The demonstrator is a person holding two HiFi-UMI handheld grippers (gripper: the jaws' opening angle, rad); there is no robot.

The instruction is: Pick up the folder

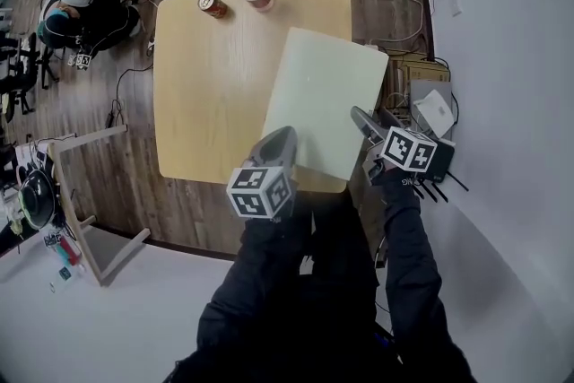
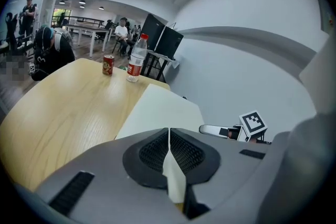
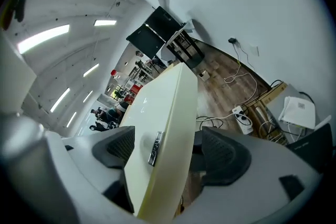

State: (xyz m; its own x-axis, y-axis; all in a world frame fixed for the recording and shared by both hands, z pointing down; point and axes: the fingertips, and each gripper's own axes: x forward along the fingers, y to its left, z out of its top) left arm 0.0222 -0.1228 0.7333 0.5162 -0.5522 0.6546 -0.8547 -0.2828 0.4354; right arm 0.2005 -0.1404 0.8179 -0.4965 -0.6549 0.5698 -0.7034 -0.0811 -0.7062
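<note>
Clamping the folder [image 1: 323, 99] by its near edge, the left gripper [image 1: 282, 139] has its jaws closed on it, likely to steady it. It lies overhanging the right corner of the table [image 1: 202, 94], so the right gripper [image 1: 360, 118], jaws wide and not pressing, straddles the free edge

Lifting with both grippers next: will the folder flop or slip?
Probably stiff: the folder shows no sag where it passes the table edge. Its glossy face may slip, and only the left gripper pinches it; the right gripper's fingers stand apart around its edge.
</note>
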